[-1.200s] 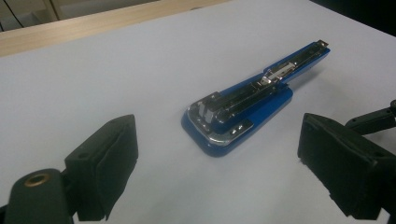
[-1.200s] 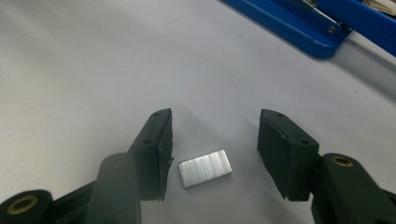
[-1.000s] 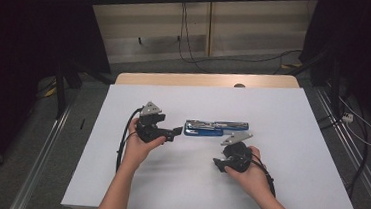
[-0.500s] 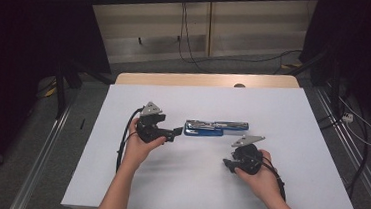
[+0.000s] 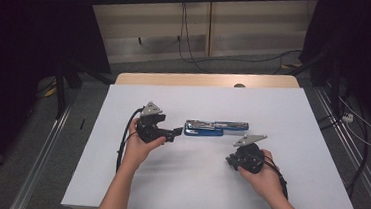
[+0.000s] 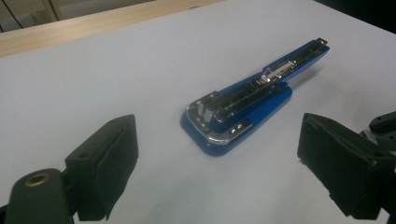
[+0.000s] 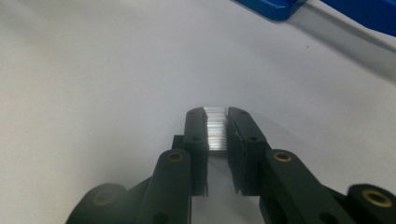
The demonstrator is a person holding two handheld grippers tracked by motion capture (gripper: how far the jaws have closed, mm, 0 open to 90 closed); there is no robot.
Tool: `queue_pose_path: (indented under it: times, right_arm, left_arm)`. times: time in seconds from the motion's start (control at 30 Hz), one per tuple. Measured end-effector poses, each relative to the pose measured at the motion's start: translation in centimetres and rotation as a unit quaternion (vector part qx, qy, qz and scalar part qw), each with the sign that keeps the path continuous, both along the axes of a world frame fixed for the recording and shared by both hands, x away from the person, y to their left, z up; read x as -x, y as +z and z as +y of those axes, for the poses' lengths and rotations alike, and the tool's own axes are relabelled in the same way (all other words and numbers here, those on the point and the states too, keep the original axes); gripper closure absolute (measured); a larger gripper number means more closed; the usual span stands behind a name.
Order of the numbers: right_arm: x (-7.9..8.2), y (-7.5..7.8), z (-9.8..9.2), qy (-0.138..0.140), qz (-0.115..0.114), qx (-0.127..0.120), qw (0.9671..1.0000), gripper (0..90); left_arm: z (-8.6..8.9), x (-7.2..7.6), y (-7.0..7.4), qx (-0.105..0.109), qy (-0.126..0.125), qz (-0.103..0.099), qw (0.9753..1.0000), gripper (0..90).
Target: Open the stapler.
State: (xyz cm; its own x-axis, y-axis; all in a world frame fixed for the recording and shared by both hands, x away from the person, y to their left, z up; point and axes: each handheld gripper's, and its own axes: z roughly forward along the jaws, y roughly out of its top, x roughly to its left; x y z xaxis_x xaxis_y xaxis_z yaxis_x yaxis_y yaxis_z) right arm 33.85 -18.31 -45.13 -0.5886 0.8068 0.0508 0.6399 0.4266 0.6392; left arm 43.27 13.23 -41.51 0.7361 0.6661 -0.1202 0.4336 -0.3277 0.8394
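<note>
A: State the position of the blue stapler (image 5: 215, 128).

B: It lies opened out flat on the white surface (image 5: 293, 118), between the two grippers.

A: Left gripper (image 6: 219, 172)?

B: Fingers spread wide, empty, just short of the stapler's head.

A: Right gripper (image 7: 216, 128)?

B: Fingers clamped on a strip of staples (image 7: 216, 130), near the stapler, not touching it.

The stapler (image 5: 215, 128) lay on the table (image 5: 293, 118), opened out flat, straight ahead of the left tongs (image 5: 175, 133) and just beyond their tips. The right tongs (image 5: 231, 161) sat nearer the person, to the stapler's right end, apart from it, with a strip of staples (image 7: 216, 129) between their tips.
</note>
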Motion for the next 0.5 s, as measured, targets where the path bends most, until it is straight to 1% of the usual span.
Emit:
queue_pose_path:
  times: [0.2,0.5]
  right_arm:
    - [0.36,-0.04,-0.05,0.002,0.0,-0.006,1.0,75.3]
    - [0.38,-0.13,-0.28,-0.002,-0.001,-0.011,0.9999,78.0]
  left_arm:
    - [0.17,0.0,0.09,0.0,0.002,-0.001,1.0,12.5]
    - [0.19,0.04,0.13,0.0,0.003,-0.001,1.0,12.5]
